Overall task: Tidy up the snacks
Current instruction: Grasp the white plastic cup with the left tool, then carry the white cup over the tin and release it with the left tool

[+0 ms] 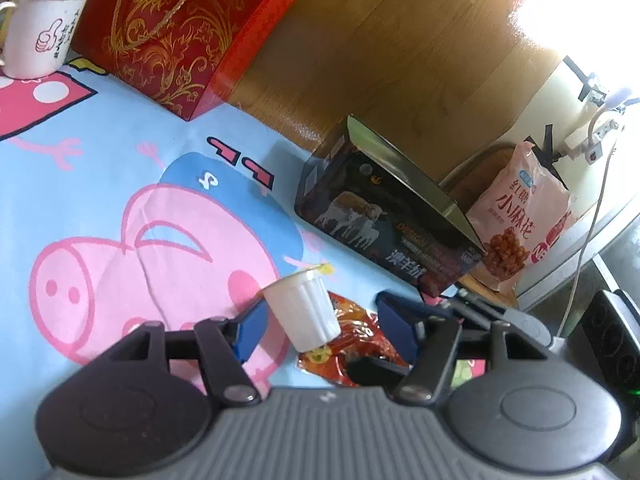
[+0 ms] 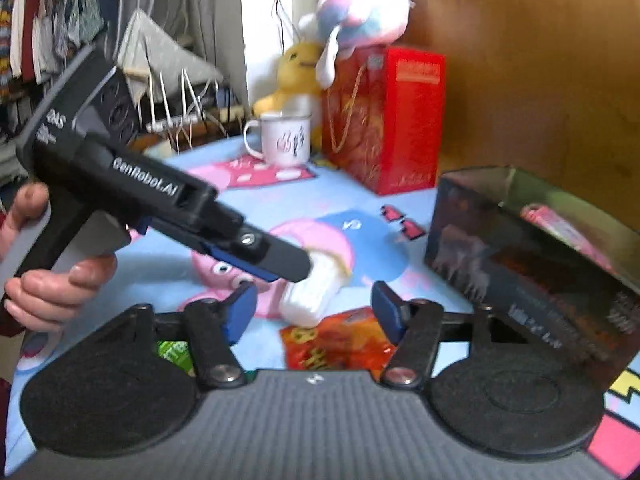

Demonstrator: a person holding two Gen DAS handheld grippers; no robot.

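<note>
A white ribbed jelly cup (image 1: 306, 306) lies tilted on the Peppa Pig cloth, between the open jaws of my left gripper (image 1: 320, 322); it touches the left finger (image 1: 250, 330). It also shows in the right wrist view (image 2: 310, 292), under the left gripper's tip. An orange-red snack packet (image 1: 352, 340) lies just beside it and also shows in the right wrist view (image 2: 340, 344). A dark open box (image 1: 384, 216) stands to the right, seen with a pink packet inside (image 2: 560, 224). My right gripper (image 2: 316, 312) is open and empty, behind the cup.
A red gift box (image 1: 180, 36) and a white enamel mug (image 1: 40, 24) stand at the back of the table. A pink snack bag (image 1: 520, 216) sits on a chair beyond the table edge. A green packet (image 2: 174, 354) lies near my right gripper. Plush toys (image 2: 360, 12) sit behind.
</note>
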